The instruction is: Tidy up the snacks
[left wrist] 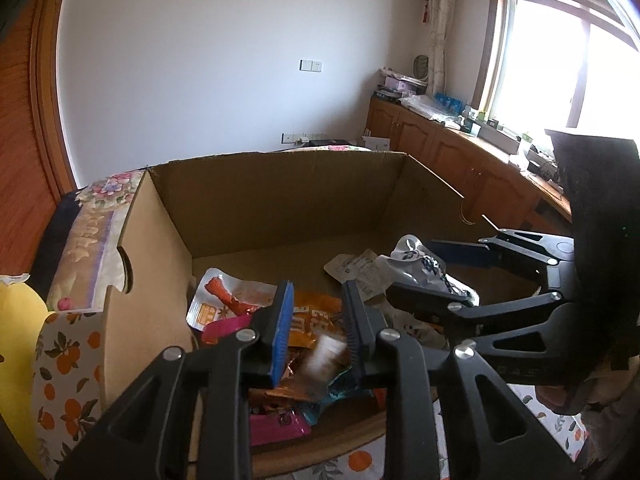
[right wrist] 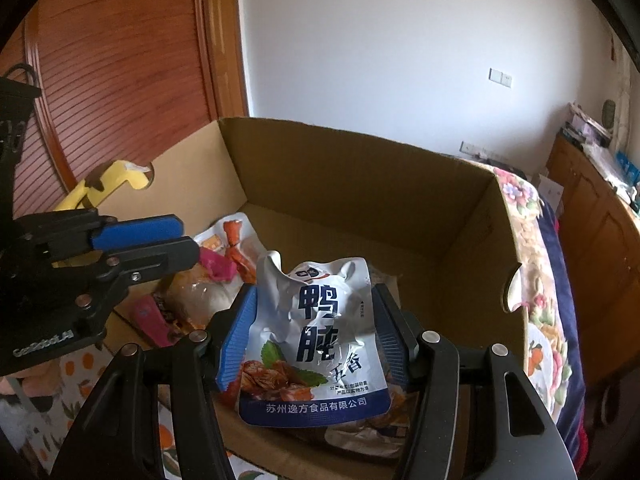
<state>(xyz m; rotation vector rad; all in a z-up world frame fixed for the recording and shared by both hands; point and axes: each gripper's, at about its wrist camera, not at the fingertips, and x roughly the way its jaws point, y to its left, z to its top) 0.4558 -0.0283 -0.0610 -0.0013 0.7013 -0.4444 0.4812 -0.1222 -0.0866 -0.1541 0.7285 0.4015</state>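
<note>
An open cardboard box [left wrist: 280, 200] [right wrist: 360, 208] holds several snack packets: a white one with an orange picture [left wrist: 224, 300], an orange one [left wrist: 316, 316] and a pink one [left wrist: 276, 424]. My left gripper [left wrist: 319, 328] [right wrist: 188, 240] hangs over the box's near side. Its jaws are slightly apart, and a small blurred packet [left wrist: 326, 358] sits loose between them, not pressed. My right gripper [right wrist: 314, 320] [left wrist: 432, 276] is over the box, shut on a white and blue pouch [right wrist: 316, 340] [left wrist: 418, 264] with large dark characters.
The box rests on a cloth printed with oranges [left wrist: 68, 360]. A floral cover [left wrist: 100, 208] [right wrist: 532, 248] lies beside it and a yellow object [right wrist: 108, 184] stands past its left wall. Wooden cabinets [left wrist: 452, 148] run under the window; a wooden door [right wrist: 120, 80] is at the left.
</note>
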